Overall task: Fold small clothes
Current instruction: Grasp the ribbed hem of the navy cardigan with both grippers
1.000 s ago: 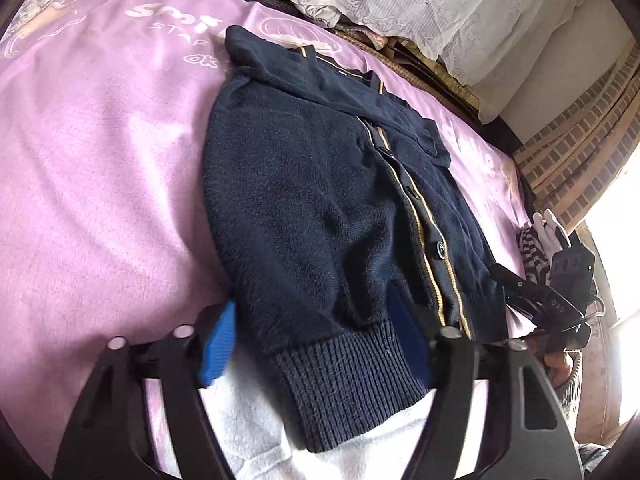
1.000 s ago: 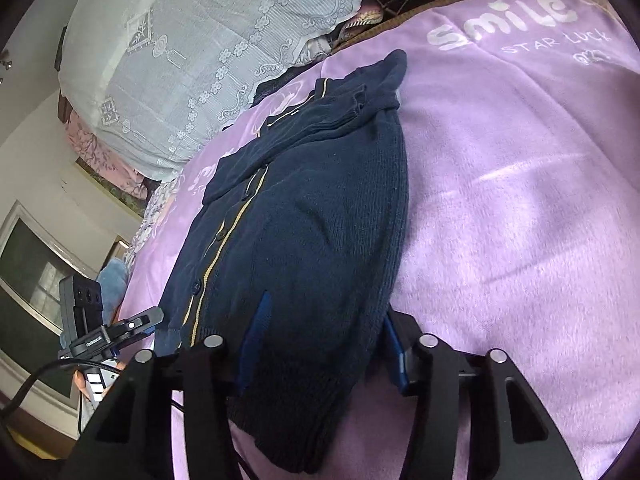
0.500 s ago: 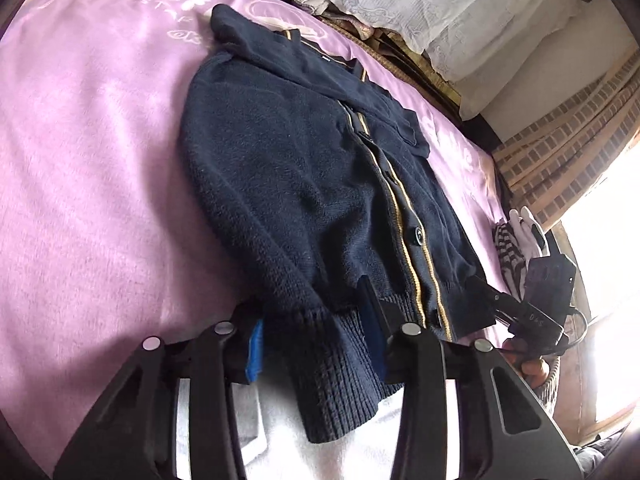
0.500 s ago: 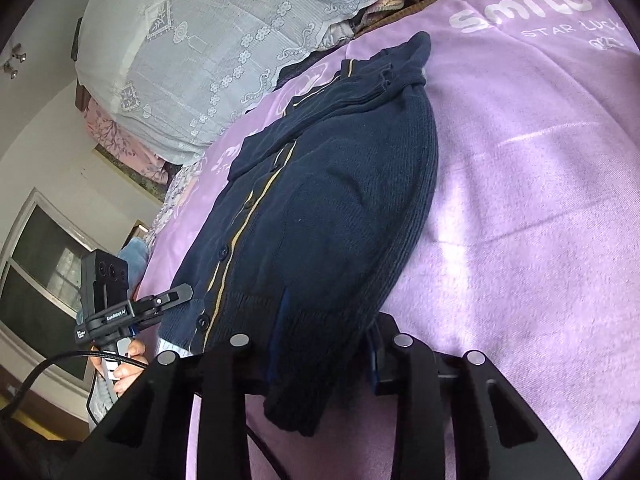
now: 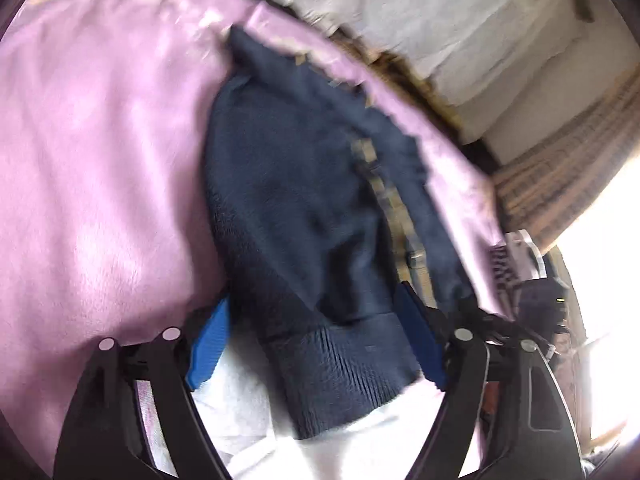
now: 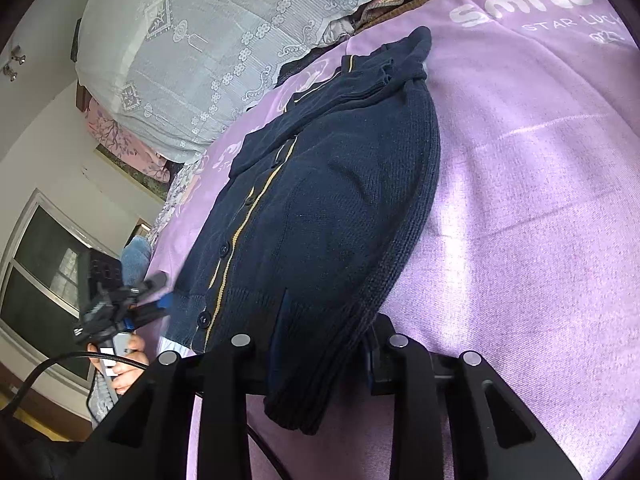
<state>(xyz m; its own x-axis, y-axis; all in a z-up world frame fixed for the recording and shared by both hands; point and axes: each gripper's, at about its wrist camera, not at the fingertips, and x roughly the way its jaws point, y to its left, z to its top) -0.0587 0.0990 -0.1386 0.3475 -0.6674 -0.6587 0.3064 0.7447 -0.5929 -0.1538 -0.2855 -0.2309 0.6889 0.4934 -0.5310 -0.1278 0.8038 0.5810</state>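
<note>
A small navy knit cardigan (image 5: 304, 200) with a yellow-striped button placket lies on a purple blanket (image 5: 92, 168). It also shows in the right wrist view (image 6: 340, 208). My left gripper (image 5: 316, 344) is open, its blue pads either side of the ribbed hem (image 5: 340, 368), which rests between them. The left wrist view is blurred. My right gripper (image 6: 324, 344) is shut on the cardigan's hem corner (image 6: 316, 360) and side edge. The left gripper shows in the right wrist view (image 6: 120, 304), held by a hand.
White cloth (image 5: 256, 408) lies under the hem near the left gripper. A white lace cover (image 6: 224, 40) and pillows sit at the bed's far end. A window (image 6: 36, 276) is at the left. Striped fabric (image 5: 560, 184) lies beyond the bed's right edge.
My left gripper had closed on the hem half a second ago and has now opened wide again, moving fast. My right gripper has closed on the hem corner and stays shut.
</note>
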